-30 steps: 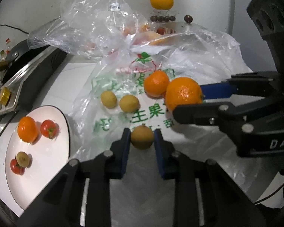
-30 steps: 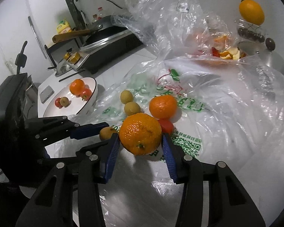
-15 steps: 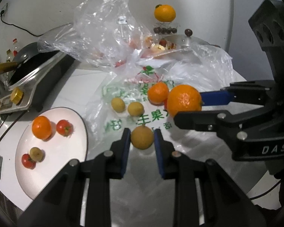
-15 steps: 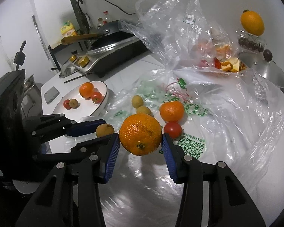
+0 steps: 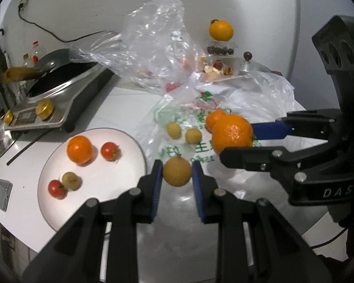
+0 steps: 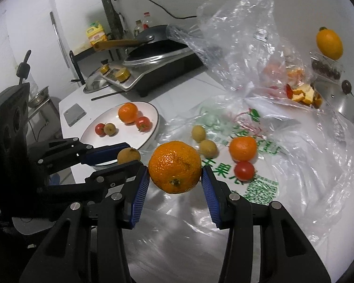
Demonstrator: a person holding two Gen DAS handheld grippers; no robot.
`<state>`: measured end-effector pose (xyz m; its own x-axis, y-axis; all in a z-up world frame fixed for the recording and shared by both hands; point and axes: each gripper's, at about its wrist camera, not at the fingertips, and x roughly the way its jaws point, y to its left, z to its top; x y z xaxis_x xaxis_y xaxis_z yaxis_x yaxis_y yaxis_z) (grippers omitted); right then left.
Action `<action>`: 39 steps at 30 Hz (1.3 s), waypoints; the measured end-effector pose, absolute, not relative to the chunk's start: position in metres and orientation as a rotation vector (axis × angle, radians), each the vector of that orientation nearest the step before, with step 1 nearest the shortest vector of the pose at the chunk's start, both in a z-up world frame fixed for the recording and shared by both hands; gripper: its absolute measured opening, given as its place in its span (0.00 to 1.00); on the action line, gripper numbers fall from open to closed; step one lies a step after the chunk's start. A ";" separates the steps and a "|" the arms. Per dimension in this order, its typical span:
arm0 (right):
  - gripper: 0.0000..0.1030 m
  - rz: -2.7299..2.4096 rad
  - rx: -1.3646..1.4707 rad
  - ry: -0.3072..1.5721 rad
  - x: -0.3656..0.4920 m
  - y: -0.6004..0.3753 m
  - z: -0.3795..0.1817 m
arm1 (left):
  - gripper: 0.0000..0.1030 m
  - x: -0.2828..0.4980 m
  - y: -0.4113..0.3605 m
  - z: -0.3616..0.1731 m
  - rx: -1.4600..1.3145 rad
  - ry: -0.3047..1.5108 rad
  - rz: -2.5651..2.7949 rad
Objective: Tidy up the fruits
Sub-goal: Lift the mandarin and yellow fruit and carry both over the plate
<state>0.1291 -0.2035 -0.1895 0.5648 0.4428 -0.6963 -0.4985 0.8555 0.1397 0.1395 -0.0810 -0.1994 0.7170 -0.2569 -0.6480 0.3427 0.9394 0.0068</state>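
My left gripper (image 5: 177, 172) is shut on a small tan round fruit (image 5: 177, 170), held in the air just right of the white plate (image 5: 129, 141). The plate carries an orange (image 5: 79, 149), two tomatoes and a small brown fruit. My right gripper (image 6: 175, 172) is shut on a large orange (image 6: 175, 167), lifted above the printed plastic bag (image 6: 259, 184). In the left wrist view this gripper (image 5: 245, 145) and its orange (image 5: 232, 136) show at the right. On the bag lie two yellowish fruits (image 6: 198, 133), a smaller orange (image 6: 242, 148) and a tomato (image 6: 244, 170).
An induction cooker with a pan (image 5: 59, 87) stands at the back left. A clear crumpled bag (image 5: 158, 47) with fruit scraps sits behind. A pot lid (image 6: 344, 101) and a yellow-orange citrus fruit (image 6: 329, 43) are at the back right. A phone (image 6: 74, 114) lies left of the plate.
Both grippers have risen and drawn back toward the plate side, each keeping its fruit. The plate now shows larger and nearer the centre of both views.
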 end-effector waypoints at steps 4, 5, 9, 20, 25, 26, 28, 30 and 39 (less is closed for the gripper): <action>0.47 0.563 -0.096 0.801 0.130 -0.189 -0.188 | 0.25 0.137 -0.065 -0.198 0.108 0.689 -0.315; 0.47 0.565 -0.100 0.801 0.130 -0.186 -0.188 | 0.25 0.137 -0.060 -0.198 0.103 0.687 -0.310; 0.47 0.572 -0.120 0.801 0.131 -0.171 -0.186 | 0.25 0.135 -0.040 -0.198 0.083 0.681 -0.288; 0.47 0.597 -0.163 0.814 0.138 -0.127 -0.191 | 0.25 0.134 0.004 -0.202 0.046 0.677 -0.250; 0.47 0.611 -0.175 0.825 0.140 -0.112 -0.194 | 0.25 0.136 0.019 -0.207 0.035 0.682 -0.231; 0.47 0.615 -0.179 0.830 0.141 -0.108 -0.196 | 0.25 0.136 0.021 -0.208 0.032 0.684 -0.228; 0.47 0.621 -0.187 0.836 0.142 -0.103 -0.198 | 0.25 0.138 0.026 -0.212 0.026 0.690 -0.221; 0.47 0.626 -0.193 0.842 0.143 -0.100 -0.200 | 0.25 0.139 0.029 -0.215 0.021 0.696 -0.214; 0.47 0.632 -0.206 0.871 0.153 -0.088 -0.210 | 0.25 0.148 0.041 -0.230 0.017 0.723 -0.197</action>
<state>0.1534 -0.0881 -0.2097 0.4764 0.4317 -0.7659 -0.5942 0.8002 0.0814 0.1479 0.0407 -0.2300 0.7318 -0.1735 -0.6591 0.1851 0.9813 -0.0528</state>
